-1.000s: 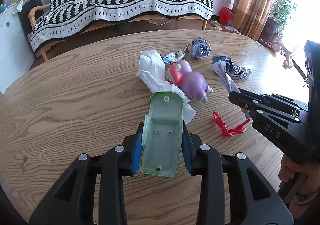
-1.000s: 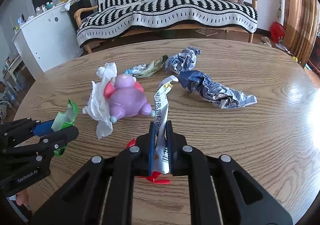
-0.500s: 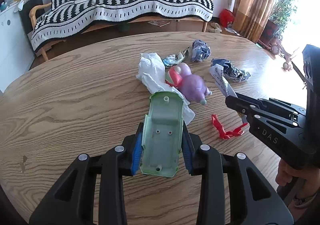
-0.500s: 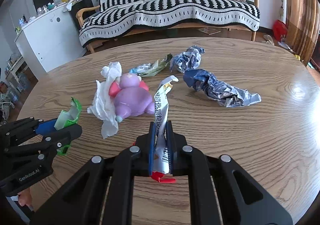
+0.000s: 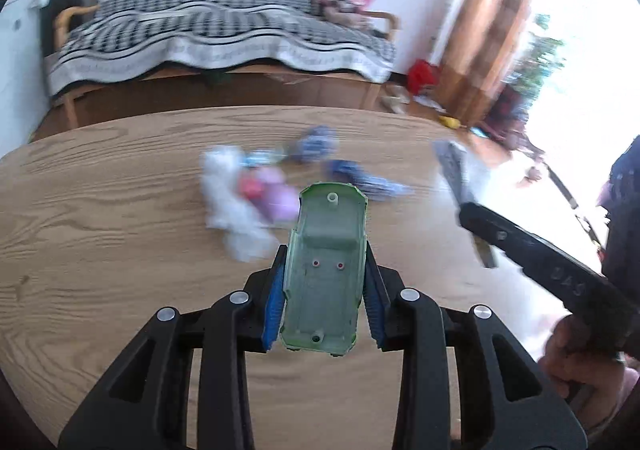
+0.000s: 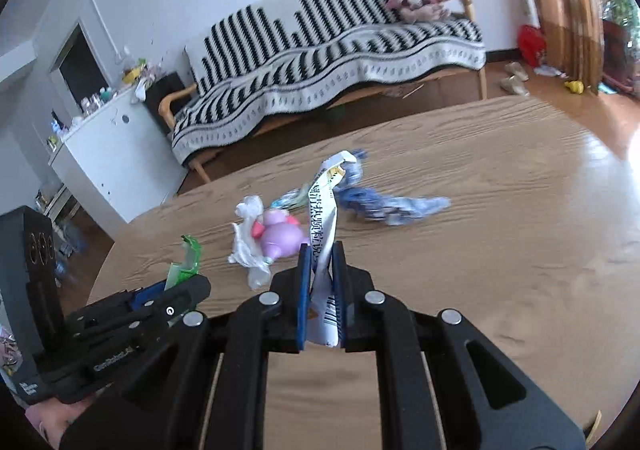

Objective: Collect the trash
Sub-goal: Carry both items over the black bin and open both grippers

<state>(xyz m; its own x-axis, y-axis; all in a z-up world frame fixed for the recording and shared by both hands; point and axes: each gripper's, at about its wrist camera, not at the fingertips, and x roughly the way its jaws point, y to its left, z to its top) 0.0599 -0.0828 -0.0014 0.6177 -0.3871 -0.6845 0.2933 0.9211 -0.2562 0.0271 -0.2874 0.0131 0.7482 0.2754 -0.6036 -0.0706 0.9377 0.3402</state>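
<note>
Left wrist view: I am gripping a green plastic shell in my left claw.
My right claw is clenching a white printed wrapper above the desk. A white tissue, a purple toy and a crumpled blue wrapper are lying together toward the desk's far edge.

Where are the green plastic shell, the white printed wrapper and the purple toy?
green plastic shell [image 5: 325, 270]: left wrist view, middle of its hollow inside.
white printed wrapper [image 6: 325, 226]: right wrist view, middle of the printed strip.
purple toy [image 6: 282, 238]: right wrist view, its round body.
</note>
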